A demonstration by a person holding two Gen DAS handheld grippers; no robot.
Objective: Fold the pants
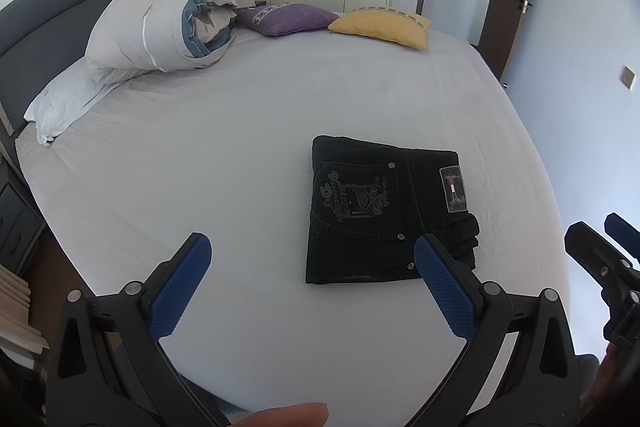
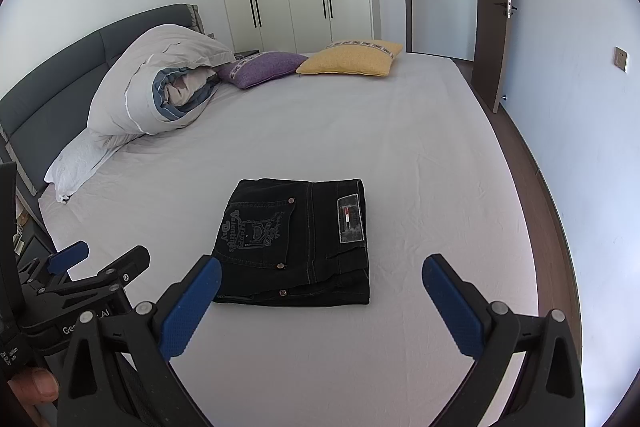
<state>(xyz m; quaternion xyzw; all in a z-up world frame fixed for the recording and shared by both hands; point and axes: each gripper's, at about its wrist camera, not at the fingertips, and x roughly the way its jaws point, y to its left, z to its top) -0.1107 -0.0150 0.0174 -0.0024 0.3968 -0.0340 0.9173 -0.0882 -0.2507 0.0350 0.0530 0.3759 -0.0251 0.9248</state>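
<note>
Left wrist view shows the left gripper [image 1: 312, 259] with its blue fingers [image 1: 180, 287] spread wide and grasping nothing; the right-hand fingertip overlaps the near edge of the pants [image 1: 376, 211] in the picture, though whether it touches the cloth cannot be told. From the right wrist view, the right gripper [image 2: 322, 279] is likewise spread apart and empty, with the pants [image 2: 296, 243] lying just ahead of its fingers, nearer the left one. They sit as a compact dark rectangle, back pocket and label patch upward, flat on the bed [image 2: 400, 147]. Judging by this neat bundle, the folding looks finished; little seems left beyond perhaps squaring the slightly uneven right-hand layers.
</note>
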